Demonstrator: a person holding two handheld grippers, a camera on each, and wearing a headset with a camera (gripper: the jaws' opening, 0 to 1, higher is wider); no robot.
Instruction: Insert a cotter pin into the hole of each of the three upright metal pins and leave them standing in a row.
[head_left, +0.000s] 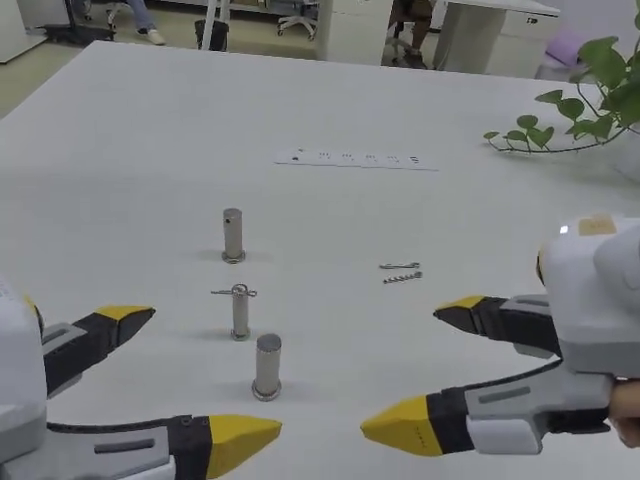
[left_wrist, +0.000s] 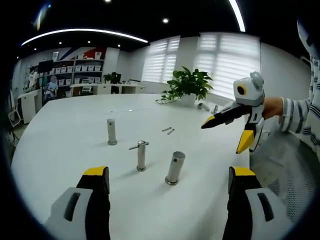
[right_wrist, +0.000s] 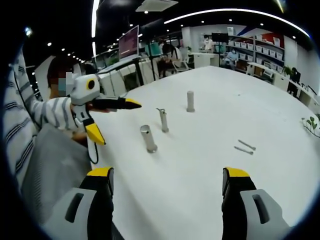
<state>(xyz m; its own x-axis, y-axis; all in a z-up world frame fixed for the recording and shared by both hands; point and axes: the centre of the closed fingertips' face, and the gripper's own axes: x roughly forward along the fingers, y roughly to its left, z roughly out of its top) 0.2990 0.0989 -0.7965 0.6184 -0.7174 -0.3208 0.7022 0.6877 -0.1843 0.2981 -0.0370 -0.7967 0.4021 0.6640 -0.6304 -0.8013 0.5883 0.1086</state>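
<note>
On the white tabletop (head_left: 150, 130), the left gripper (head_left: 214, 372) hovers low at the near left, its yellow-tipped black jaws spread wide and holding nothing. Just right of it, three short upright cylinders of grey metal stand in a row running away from the person. The near pin (head_left: 267, 367) and the far pin (head_left: 233, 236) have bare heads, while the middle pin (head_left: 240, 318) carries a thin silver wire cotter pin (head_left: 233, 292) through the hole near its top. Further right, well apart from the row, two loose cotter pins (head_left: 400, 266) lie flat side by side. The right gripper (head_left: 401, 370) hangs nearer the person than these, its jaws likewise wide and empty. One insertion of three looks done, so the step in hand is fetching the next wire. That likely calls for the right gripper to reach forward and close finely on one loose pin without nudging its neighbour. It would then line the wire up with a bare pin's hole, perhaps while the left gripper steadies that pin.
</note>
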